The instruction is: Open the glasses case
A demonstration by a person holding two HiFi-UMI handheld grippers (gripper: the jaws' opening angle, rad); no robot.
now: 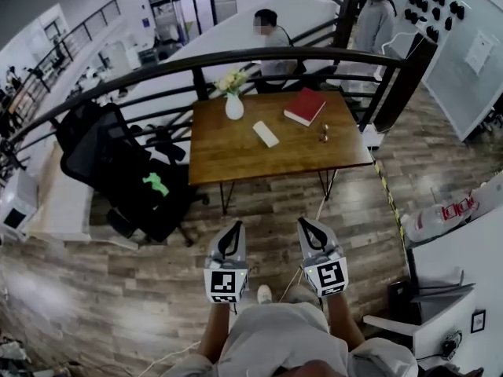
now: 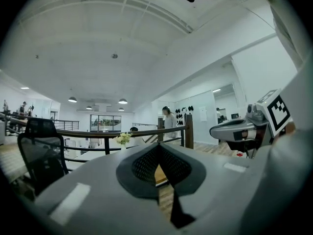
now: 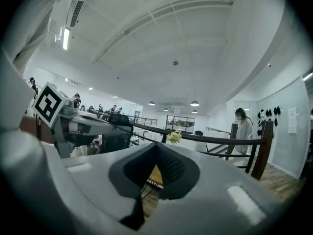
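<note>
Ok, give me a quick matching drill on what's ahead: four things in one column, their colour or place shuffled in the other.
Things:
1. book
2. vase
3. glasses case
4. chair

Descriptions:
A. black, standing left of the table
B. white, lying flat near the table's middle
C. red, on the table's far right part
D. white, holding pale flowers, at the table's far edge

Pairs: 1-C, 2-D, 3-B, 4-A.
</note>
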